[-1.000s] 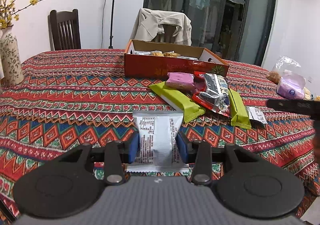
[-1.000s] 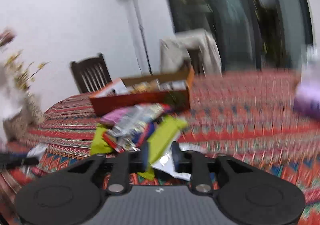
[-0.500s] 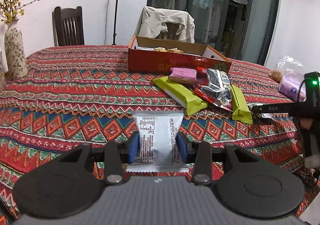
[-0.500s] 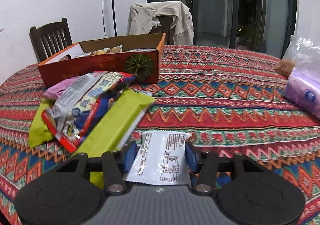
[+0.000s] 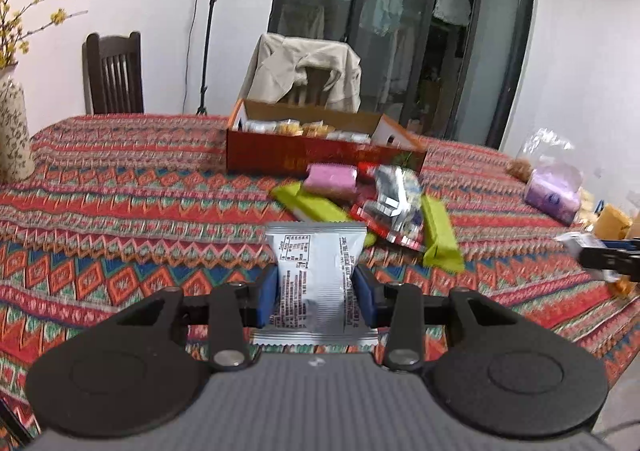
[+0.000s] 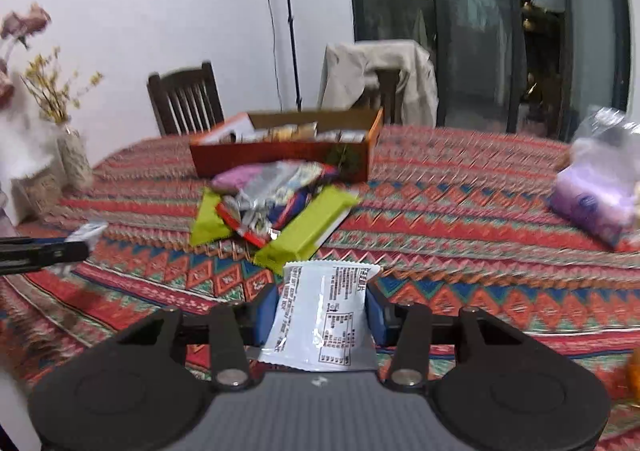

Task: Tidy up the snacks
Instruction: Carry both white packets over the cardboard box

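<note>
Each gripper clamps one white packet: the left gripper (image 5: 316, 297) holds a white packet (image 5: 316, 275), and the right gripper (image 6: 322, 315), jaws just closing, grips another packet (image 6: 326, 311). Bare tablecloth (image 5: 120, 219) stretches left. The far box (image 5: 320, 149) has a snack pile (image 5: 372, 207) just in front, with two green bars.

The room is lit softly from a ceiling lamp reflected as glare in the dark glass sliding doors (image 5: 404, 35); straight lines are bent near the rounded black corners; the patterned red tablecloth (image 6: 460, 211) is smeared by motion blur in the right view.
</note>
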A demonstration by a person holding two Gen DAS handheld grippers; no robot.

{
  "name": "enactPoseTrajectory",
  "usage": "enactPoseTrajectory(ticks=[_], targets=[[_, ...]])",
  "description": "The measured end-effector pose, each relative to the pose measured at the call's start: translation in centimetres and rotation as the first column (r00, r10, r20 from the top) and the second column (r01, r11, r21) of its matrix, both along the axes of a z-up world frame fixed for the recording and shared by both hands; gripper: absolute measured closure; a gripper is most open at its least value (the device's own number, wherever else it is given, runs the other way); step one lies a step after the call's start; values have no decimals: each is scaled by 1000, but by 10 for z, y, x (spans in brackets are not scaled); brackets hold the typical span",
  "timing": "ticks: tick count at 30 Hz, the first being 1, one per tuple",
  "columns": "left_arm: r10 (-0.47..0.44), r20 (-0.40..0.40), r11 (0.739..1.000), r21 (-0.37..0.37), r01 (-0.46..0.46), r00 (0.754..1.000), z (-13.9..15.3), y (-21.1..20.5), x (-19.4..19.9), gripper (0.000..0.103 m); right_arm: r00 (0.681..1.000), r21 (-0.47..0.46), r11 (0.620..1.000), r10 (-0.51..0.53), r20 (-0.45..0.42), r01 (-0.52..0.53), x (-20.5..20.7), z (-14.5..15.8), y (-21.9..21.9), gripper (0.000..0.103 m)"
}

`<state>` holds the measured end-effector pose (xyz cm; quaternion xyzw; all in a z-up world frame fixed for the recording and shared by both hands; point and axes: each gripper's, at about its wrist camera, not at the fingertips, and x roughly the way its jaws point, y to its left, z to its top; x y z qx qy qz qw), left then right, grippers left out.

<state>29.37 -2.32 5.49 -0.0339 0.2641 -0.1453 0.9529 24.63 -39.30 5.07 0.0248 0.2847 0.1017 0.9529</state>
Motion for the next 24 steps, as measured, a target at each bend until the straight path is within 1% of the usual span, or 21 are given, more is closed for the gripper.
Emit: enactPoseTrajectory(ticks=[3, 6, 8, 11, 13, 16, 19, 21, 24], targets=[[-9, 36, 1000, -2, 10, 999, 14, 0, 7, 62, 999, -33, 999, -22, 50, 24, -17, 25, -7, 58], [-20, 75, 1000, -6, 20, 997, 30, 3, 18, 62, 996, -72, 997, 10, 91, -4, -17, 44, -5, 58], [-23, 105, 1000, -1, 23, 994, 42, 6, 34, 62, 993, -74, 997, 37, 115, -28, -5, 55, -6, 57], [3, 113, 999, 33, -7, 994, 54, 5, 74, 62, 984, -80, 995, 77, 160, -65, 27, 67, 0, 57], [11, 97, 999, 47, -16, 995, 59, 3, 105, 62, 977, -60, 994, 105, 183, -96, 57, 72, 7, 57], [22, 62, 998, 55, -25, 998, 63, -2, 162, 62, 968, -38, 988, 152, 200, -147, 122, 74, 23, 57], [30, 17, 998, 59, -30, 999, 58, -8, 219, 62, 965, -2, 981, 192, 181, -195, 191, 75, 44, 58], [29, -12, 997, 65, -28, 1000, 52, -15, 258, 62, 964, 32, 974, 218, 153, -225, 243, 73, 59, 57], [35, -58, 997, 73, -30, 998, 38, -26, 310, 62, 972, 61, 974, 210, 105, -217, 318, 62, 81, 57]])
